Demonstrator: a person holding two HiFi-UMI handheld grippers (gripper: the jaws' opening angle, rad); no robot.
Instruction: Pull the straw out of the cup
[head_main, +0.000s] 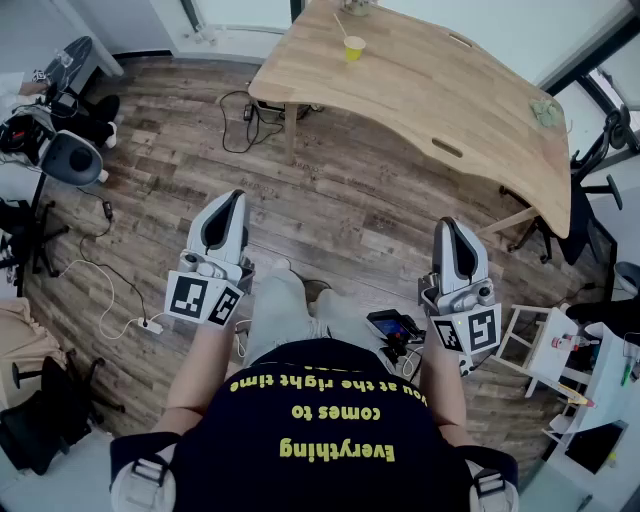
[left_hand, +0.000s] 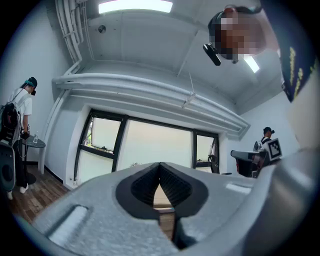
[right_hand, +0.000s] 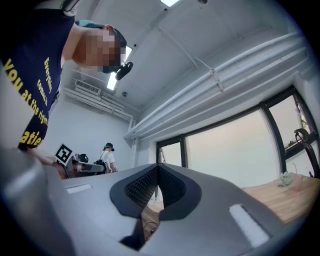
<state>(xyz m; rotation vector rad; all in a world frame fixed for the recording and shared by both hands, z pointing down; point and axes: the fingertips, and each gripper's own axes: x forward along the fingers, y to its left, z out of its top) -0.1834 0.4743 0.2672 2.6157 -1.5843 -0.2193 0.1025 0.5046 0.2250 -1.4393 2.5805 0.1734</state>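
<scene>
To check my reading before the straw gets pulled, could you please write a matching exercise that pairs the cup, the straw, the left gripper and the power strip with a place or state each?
Things:
1. cup
2. straw
3. left gripper
4. power strip

Places or states:
a. lying on the floor
b. leaning out of the cup
c. jaws shut, nothing between them
d. yellow, standing on the table

Pairs: 1-d, 2-b, 3-c, 4-a.

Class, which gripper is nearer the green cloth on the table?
Right. The green cloth lies ahead and right of the right gripper; the left gripper sits farther left.
</scene>
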